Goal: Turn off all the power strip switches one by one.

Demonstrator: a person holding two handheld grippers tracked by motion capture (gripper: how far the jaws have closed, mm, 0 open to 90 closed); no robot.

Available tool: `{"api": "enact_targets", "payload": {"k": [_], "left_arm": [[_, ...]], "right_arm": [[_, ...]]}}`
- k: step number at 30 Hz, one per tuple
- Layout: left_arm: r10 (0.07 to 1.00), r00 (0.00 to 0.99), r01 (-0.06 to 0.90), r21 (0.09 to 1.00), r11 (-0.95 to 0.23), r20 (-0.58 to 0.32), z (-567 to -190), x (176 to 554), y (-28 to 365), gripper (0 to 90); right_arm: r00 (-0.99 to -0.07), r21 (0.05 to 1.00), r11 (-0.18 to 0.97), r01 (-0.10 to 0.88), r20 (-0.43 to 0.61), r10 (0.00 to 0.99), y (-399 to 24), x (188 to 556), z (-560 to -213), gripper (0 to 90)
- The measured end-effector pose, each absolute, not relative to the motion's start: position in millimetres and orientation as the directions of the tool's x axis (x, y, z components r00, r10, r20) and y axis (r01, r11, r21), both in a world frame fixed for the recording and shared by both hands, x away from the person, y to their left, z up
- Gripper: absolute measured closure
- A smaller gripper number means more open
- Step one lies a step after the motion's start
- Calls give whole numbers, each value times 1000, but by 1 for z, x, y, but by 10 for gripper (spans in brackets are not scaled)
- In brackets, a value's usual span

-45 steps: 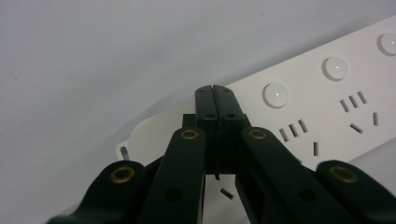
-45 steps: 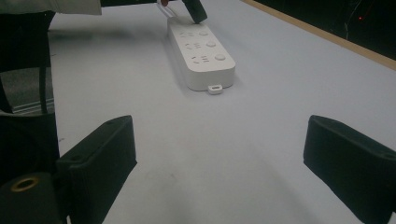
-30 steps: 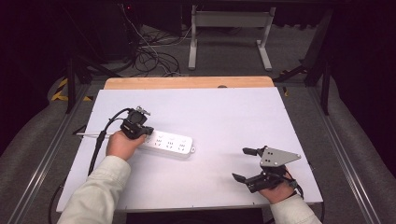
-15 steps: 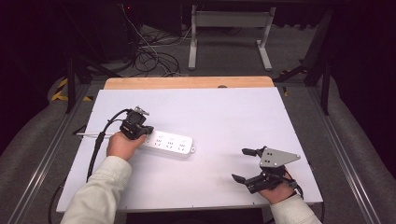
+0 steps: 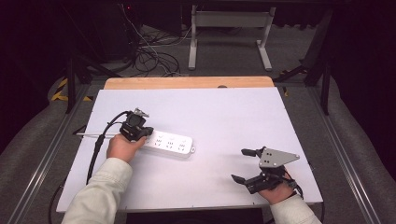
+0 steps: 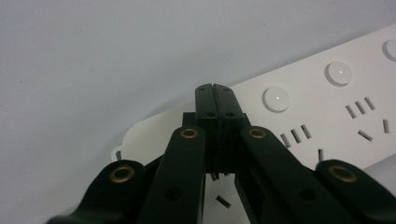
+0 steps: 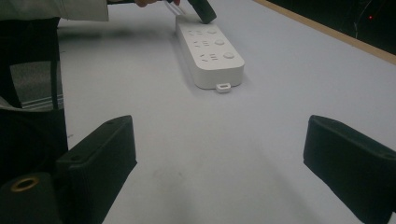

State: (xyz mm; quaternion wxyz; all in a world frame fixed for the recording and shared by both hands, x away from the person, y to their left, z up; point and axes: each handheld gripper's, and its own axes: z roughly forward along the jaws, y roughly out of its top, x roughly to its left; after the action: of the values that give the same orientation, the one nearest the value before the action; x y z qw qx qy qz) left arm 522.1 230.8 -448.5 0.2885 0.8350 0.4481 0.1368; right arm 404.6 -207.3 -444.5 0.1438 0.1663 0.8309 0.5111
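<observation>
A white power strip (image 5: 171,143) lies flat on the left half of the white table (image 5: 224,116). My left gripper (image 5: 140,133) is shut, and its joined tips (image 6: 215,90) rest on the strip's top face (image 6: 327,109) near its left end, beside a round button (image 6: 276,99). There is nothing between its jaws. My right gripper (image 5: 240,164) is held open near the front right edge, well away from the strip. In the right gripper view its jaws stand wide apart (image 7: 219,154), and the strip (image 7: 210,51) and the left gripper (image 7: 201,11) lie beyond them.
The table's far edge is a wooden strip (image 5: 187,82). A black cable (image 5: 95,149) trails from the left gripper off the table's left side. On the floor behind the table are tangled cables (image 5: 149,56) and a metal stand (image 5: 229,28).
</observation>
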Motion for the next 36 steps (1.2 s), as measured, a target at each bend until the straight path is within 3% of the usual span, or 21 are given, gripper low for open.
{"api": "enact_targets", "payload": {"k": [5, 7, 8, 14, 24, 36], "left_arm": [[827, 563, 663, 607, -439, -17, -442, 520, 230, 900], [824, 565, 634, 662, -400, -44, -435, 516, 233, 900], [819, 565, 627, 697, -348, -100, -425, 514, 235, 900], [810, 583, 607, 700, -376, -70, -413, 512, 234, 900], [792, 604, 603, 702, -379, -92, -412, 511, 228, 900], [772, 628, 622, 661, -421, -100, -431, 519, 209, 900]], "right_arm": [[-902, 900, 418, 126, -72, 426, -208, 404, -444, 96], [-902, 898, 419, 131, -68, 426, -208, 406, -444, 95], [-902, 898, 420, 131, -67, 426, -208, 406, -445, 95], [-904, 896, 424, 132, -67, 423, -206, 406, -445, 95], [-905, 896, 424, 129, -68, 420, -207, 406, -444, 95], [-908, 896, 425, 126, -68, 413, -207, 406, -445, 95]]}}
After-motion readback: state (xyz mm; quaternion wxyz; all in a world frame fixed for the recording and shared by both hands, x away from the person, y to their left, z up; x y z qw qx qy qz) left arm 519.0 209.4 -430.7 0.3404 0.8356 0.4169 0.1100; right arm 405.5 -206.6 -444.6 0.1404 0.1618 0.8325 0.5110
